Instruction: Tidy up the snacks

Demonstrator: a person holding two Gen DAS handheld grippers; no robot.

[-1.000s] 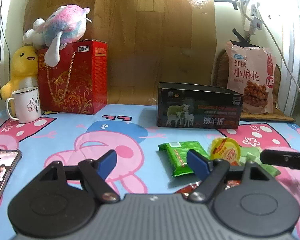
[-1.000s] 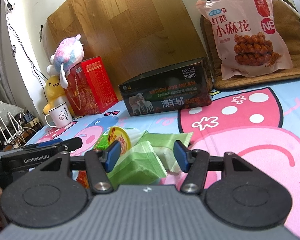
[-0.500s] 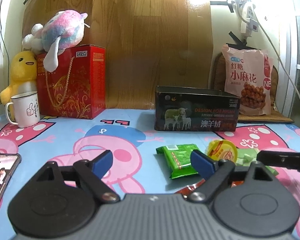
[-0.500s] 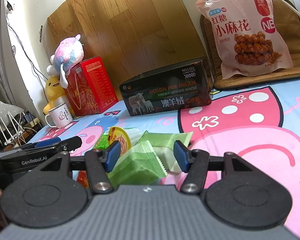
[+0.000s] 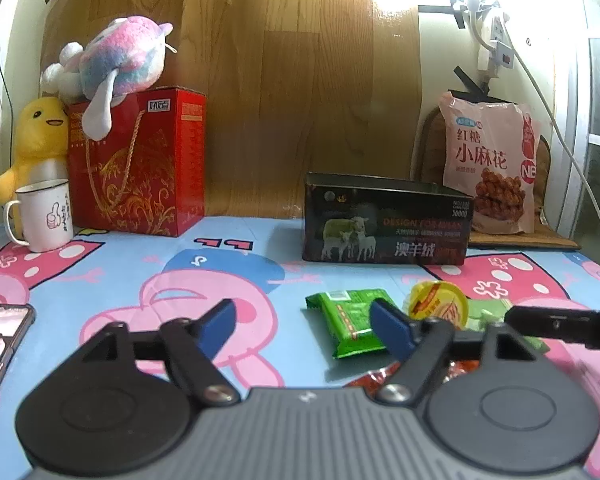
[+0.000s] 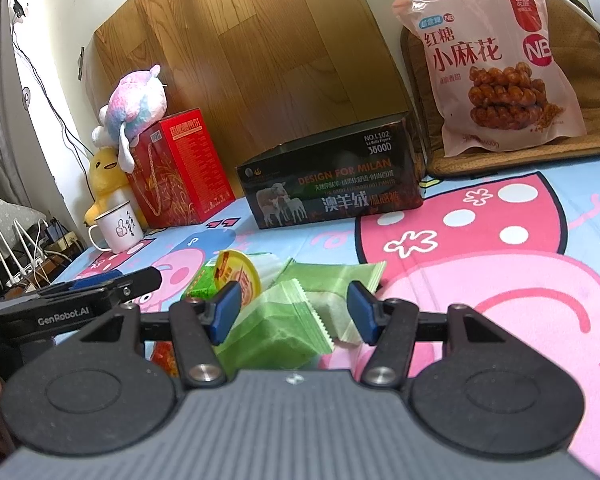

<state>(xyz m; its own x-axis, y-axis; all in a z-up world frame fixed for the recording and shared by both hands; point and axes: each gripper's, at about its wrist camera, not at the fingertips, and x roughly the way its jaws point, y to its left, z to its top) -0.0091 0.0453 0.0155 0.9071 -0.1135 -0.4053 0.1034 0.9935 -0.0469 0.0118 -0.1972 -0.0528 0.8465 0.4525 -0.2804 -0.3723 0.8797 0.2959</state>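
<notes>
In the left wrist view, the left gripper (image 5: 306, 326) is sitting low in the frame with its blue pads (image 5: 220, 326) spread apart over the cartoon-print cloth (image 5: 100, 272); its jaws have just been closing a little, with nothing between them. A dark green snack packet (image 5: 350, 322) is lying just right of centre, partly behind the right-hand pad, and a yellow-lidded jelly cup (image 5: 440, 306) is standing tilted beside it. A dark open box (image 5: 384, 224) is resting behind them at centre right, with a pink snack bag (image 5: 492, 160) leaning at the far right. A red gift box (image 5: 140, 164) and a white mug (image 5: 44, 216) are sitting at the left.

In the right wrist view, the right gripper (image 6: 294, 316) is hovering with jaws parted around a light green wrapped snack (image 6: 276, 328), which is lying between the pads; whether they are pressing on it I cannot tell. The jelly cup (image 6: 236, 276) is leaning just left of it, and the box (image 6: 332, 188) is standing at centre, well behind the snacks. The other gripper's body is reaching in from the left edge.
</notes>
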